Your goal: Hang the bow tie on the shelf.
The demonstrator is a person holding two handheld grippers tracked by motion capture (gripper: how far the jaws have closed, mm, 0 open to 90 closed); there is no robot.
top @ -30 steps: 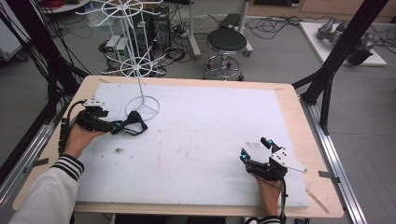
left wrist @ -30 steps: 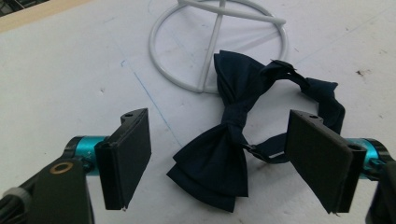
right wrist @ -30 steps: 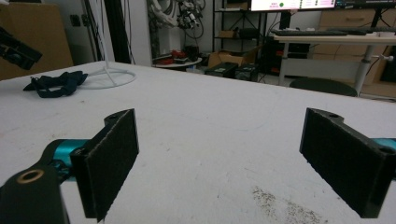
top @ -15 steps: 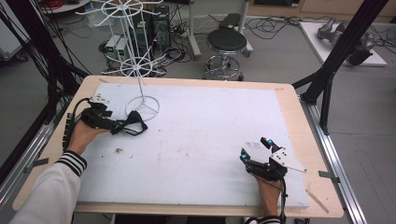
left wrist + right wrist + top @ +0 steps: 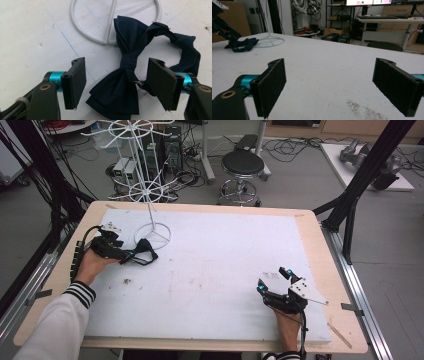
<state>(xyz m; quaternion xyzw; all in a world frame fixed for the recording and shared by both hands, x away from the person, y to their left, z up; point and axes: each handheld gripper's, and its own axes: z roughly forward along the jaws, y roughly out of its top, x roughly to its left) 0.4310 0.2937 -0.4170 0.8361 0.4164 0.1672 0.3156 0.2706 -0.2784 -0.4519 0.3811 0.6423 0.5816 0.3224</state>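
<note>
Lab, black frame struts point(image 5: 367, 167), floor cables point(image 5: 295, 144), desk monitor point(image 5: 368, 2)

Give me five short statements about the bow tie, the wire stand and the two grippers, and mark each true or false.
1. The dark bow tie lies between the left gripper's open fingers. True.
2. The right gripper holds the bow tie. False: it is open with nothing between its fingers.
3. The wire stand lies toppled. False: it stands upright.
4. The bow tie lies beside the stand's ring base. True.
5. The bow tie is red. False: dark navy.
</note>
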